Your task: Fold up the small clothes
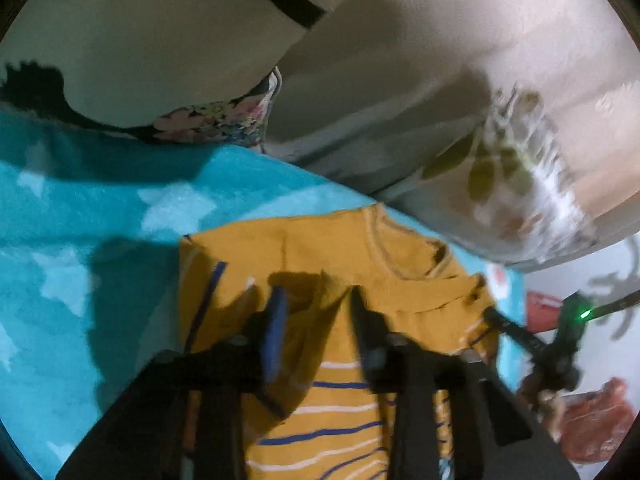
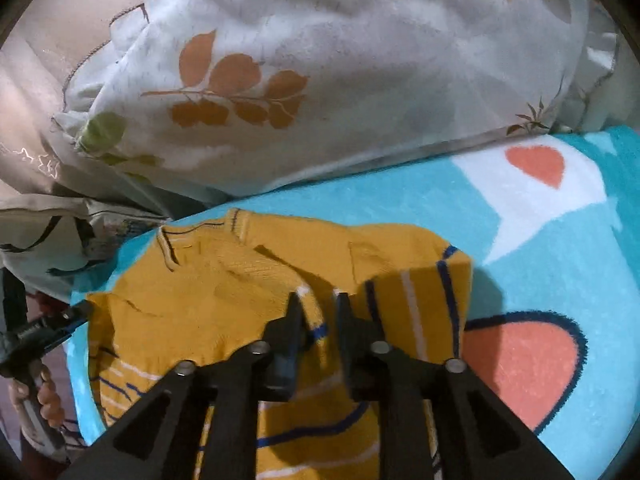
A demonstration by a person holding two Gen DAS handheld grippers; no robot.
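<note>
Though folded, mustard top (image 2: pixel 224 280) (blue-and-white striped)

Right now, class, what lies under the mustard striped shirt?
The mustard striped shirt lies on a turquoise blanket with white and coral shapes. Whatever pattern lies directly beneath it is covered.

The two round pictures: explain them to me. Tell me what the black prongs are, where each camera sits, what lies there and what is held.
There is no robot arm: a person holds a two-finger gripper in each hand. Each picture comes from a wide-angle camera on one gripper, looking along its black fingers. One shows the left gripper, the other the right gripper. Under both lies a small mustard shirt with blue and white stripes. It is spread on a turquoise blanket, beside a leaf-print pillow. Both grippers stand open over the shirt, and neither seems to hold anything.
</note>
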